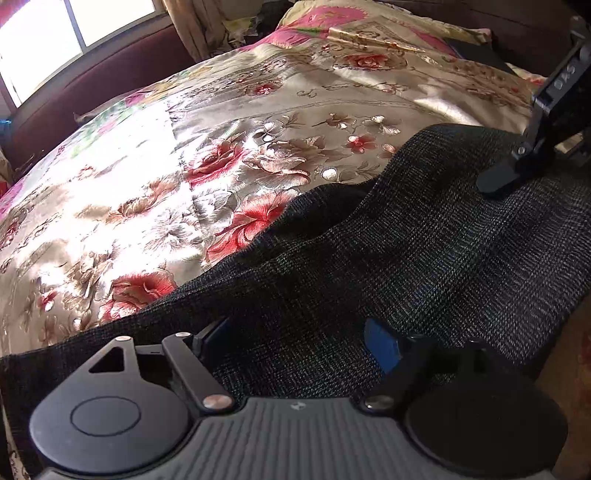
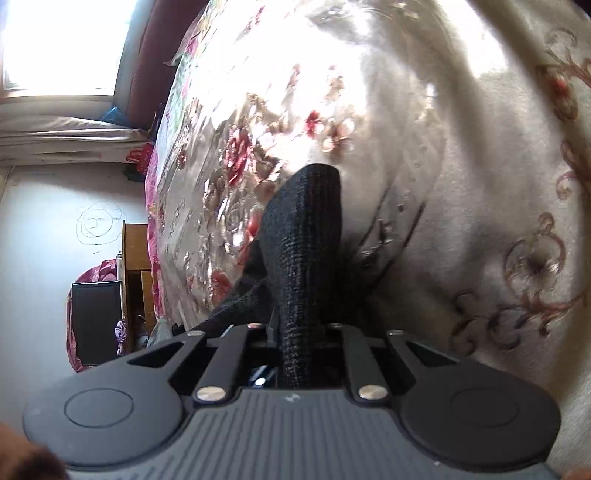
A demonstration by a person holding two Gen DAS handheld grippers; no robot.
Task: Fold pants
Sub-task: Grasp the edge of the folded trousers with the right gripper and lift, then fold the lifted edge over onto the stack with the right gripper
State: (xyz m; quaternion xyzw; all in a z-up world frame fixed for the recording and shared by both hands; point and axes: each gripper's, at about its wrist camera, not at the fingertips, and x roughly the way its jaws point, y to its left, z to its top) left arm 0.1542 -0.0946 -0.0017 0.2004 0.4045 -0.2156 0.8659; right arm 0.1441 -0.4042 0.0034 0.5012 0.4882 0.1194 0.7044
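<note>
Covering nearly all of both views, a glossy floral bedspread (image 1: 207,155) in cream, gold and red lies over a bed, bright where sunlight from the window (image 1: 74,33) falls across it. A dark maroon padded frame (image 1: 92,96) runs along its far edge below that window. In the right wrist view a pale wall with a scribbled spiral (image 2: 98,223) and a wooden cabinet (image 2: 136,258) with a black panel (image 2: 96,321) beside it show past the side of the bed. On the bedspread lie the pants (image 1: 406,251), a dark heathered knit; in the left wrist view they spread across the lower right, with a fold of the cloth raised into a hollow near their upper edge. The left gripper (image 1: 299,347) sits low over this cloth with its jaws spread wide, released, its blue pads (image 1: 382,347) resting at the fabric but not pinching it. The right gripper (image 1: 495,184) appears at the right of that view, its black fingers angled down onto the far part of the pants. In its own view the right gripper (image 2: 295,339) is clenched on a narrow bunched strip of the pants (image 2: 306,236), which rises between its fingers and runs forward, lifted off the bedspread. That view is slightly blurred.
</note>
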